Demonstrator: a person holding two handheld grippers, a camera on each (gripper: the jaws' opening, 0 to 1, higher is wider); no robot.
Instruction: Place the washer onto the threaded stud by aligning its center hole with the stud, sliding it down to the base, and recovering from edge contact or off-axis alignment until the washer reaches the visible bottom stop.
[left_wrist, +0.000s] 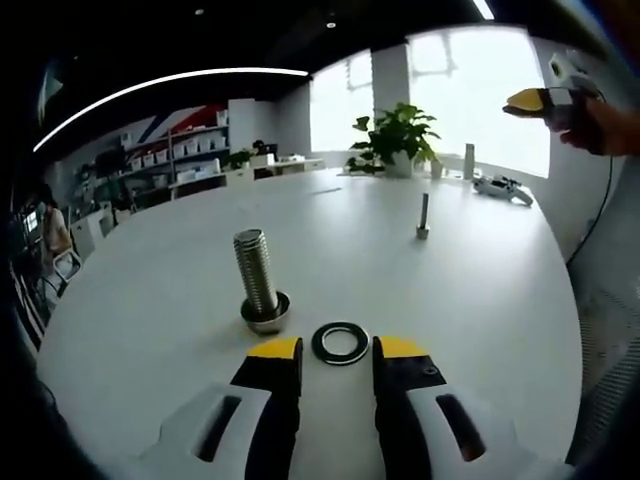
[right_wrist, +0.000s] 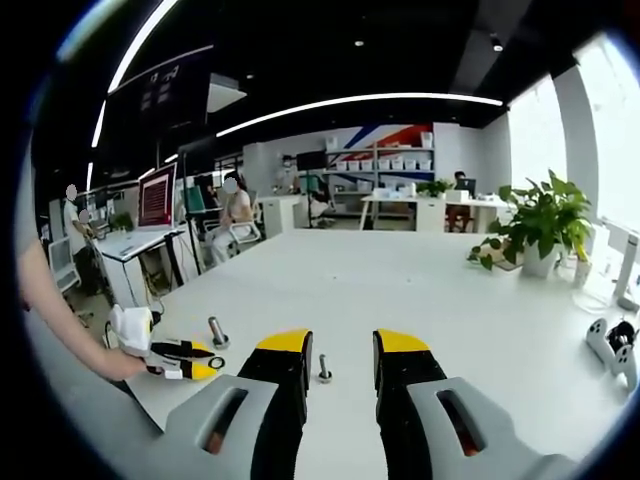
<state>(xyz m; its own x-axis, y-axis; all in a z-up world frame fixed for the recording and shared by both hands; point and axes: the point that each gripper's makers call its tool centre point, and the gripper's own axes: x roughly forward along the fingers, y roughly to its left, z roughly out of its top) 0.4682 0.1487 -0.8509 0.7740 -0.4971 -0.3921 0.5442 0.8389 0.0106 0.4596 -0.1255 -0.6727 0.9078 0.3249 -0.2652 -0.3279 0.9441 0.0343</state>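
right claw (right_wrist: 340, 350) jaws apart, nothing between | small bolt (right_wrist: 324, 369) upright on white counter (right_wrist: 400, 280), 12 o'clock of jaws | left claw (right_wrist: 185, 360) at 9, threaded stud (right_wrist: 217, 332) just behind | plant (right_wrist: 540, 225) at 2

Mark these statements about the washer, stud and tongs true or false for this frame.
1. The washer lies flat on the table. True.
2. The washer is already on the threaded stud. False: it lies beside the stud.
3. The left tongs are open, one jaw on either side of the washer. True.
4. The right tongs grip the washer. False: they are open and hold nothing.
5. The stud lies on its side. False: it stands upright.
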